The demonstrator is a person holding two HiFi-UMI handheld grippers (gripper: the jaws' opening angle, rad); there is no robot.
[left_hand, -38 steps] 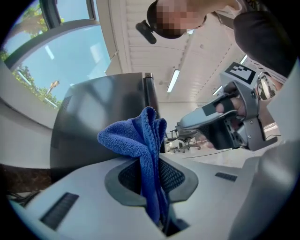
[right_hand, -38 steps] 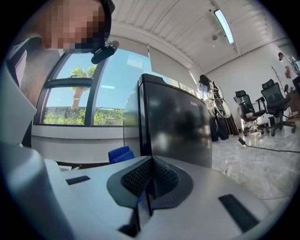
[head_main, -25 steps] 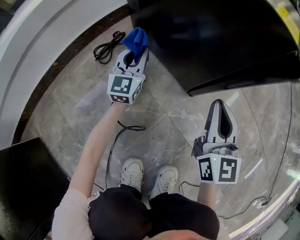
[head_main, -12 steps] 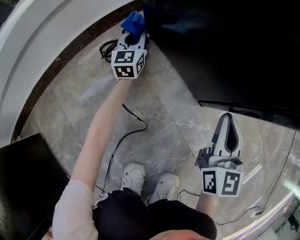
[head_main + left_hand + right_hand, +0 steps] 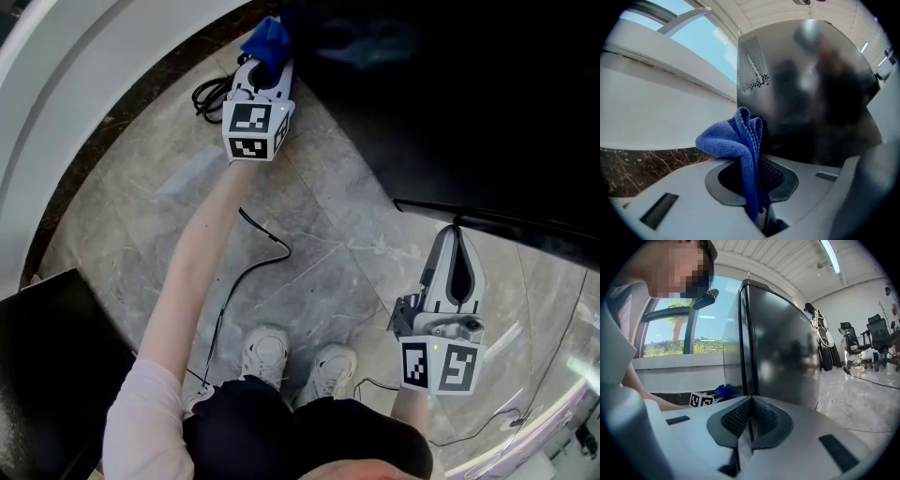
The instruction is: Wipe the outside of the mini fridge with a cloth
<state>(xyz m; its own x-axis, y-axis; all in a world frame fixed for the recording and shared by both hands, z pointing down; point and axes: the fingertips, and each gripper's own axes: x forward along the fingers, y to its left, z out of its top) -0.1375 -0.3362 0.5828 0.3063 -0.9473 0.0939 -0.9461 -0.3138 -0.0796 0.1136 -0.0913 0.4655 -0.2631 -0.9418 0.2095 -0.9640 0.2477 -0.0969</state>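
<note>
A black mini fridge (image 5: 469,103) stands on the marble floor and fills the upper right of the head view. My left gripper (image 5: 265,67) is shut on a blue cloth (image 5: 265,39), whose bunched end lies at the fridge's left side near the floor. In the left gripper view the cloth (image 5: 740,140) sticks up between the jaws, with the fridge's glossy side (image 5: 811,93) and its vent grille (image 5: 752,65) right behind. My right gripper (image 5: 455,246) is shut on nothing, just below the fridge's near edge. In the right gripper view the fridge's front corner (image 5: 778,338) rises ahead.
A coiled black cable (image 5: 211,94) lies on the floor left of the left gripper, and another cable (image 5: 253,253) runs toward my shoes (image 5: 267,352). A white curved wall (image 5: 84,75) borders the floor at upper left. A black box (image 5: 47,375) sits at lower left.
My left gripper has carried the cloth up and forward to the fridge's left side over the last second, barely shifting in the last half. The right gripper has hardly moved.
</note>
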